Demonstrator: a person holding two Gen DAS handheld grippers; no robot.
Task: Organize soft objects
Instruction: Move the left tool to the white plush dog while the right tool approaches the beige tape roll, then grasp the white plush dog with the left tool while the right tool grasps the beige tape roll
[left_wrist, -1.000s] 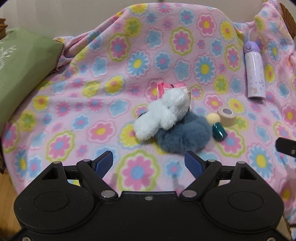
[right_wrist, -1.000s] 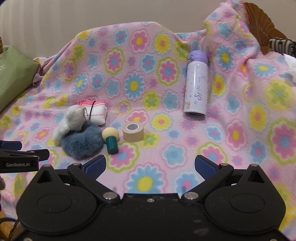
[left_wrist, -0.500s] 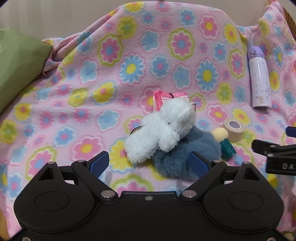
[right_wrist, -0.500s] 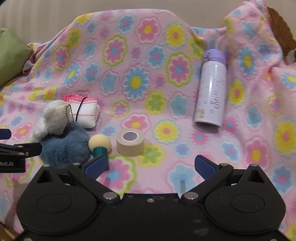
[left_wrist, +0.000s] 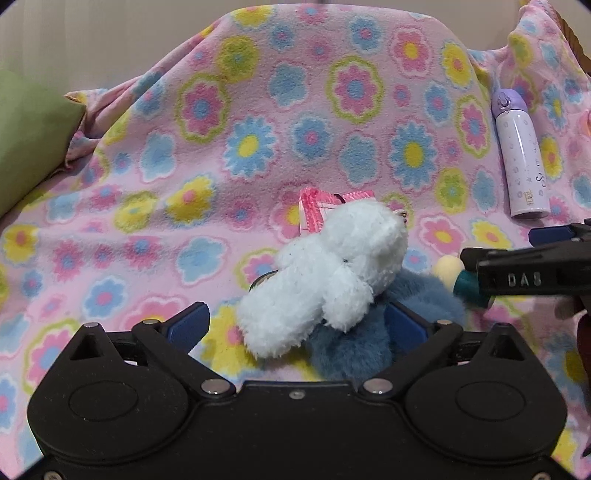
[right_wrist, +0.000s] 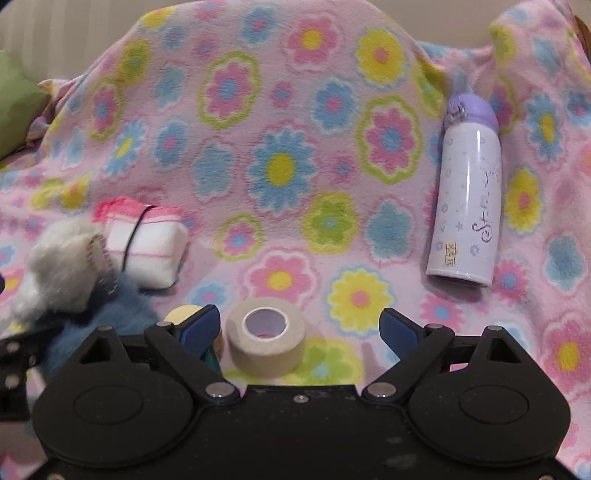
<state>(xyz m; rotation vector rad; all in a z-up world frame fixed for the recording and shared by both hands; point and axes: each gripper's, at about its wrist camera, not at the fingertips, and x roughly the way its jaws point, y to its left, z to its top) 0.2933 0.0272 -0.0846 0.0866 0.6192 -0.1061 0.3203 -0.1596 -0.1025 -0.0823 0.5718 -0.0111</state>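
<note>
Blanket (left_wrist: 258, 110), pink with bright flowers, spread under everything in both views. White plush toy (left_wrist: 325, 273) lying tilted across blue furry toy (left_wrist: 354, 343), the two touching. Left hand-held gripper (left_wrist: 295, 321) right at this pair, jaws wide and opening; lower end of the white plush and part of the blue fur between the blue pads, right pad against the blue fur, left pad clear of both toys. Pink-edged white cloth bundle (left_wrist: 321, 206) just behind the white plush, touching it. Green cushion (left_wrist: 29, 136) at the far left edge.

Right hand-held gripper (right_wrist: 299, 328) close beside, seen from the left wrist as a black bar crossing in from the right. Jaws fairly wide and closing, roll of beige tape (right_wrist: 266, 336) between them, nearer the left pad, not yet pressed. Small teal peg with a pale yellow round top (left_wrist: 448, 267) just beside the tape, mostly hidden behind the left pad in the right wrist view. Lilac bottle (right_wrist: 469, 195) lying on the blanket, well apart to the right, cap pointing away.
</note>
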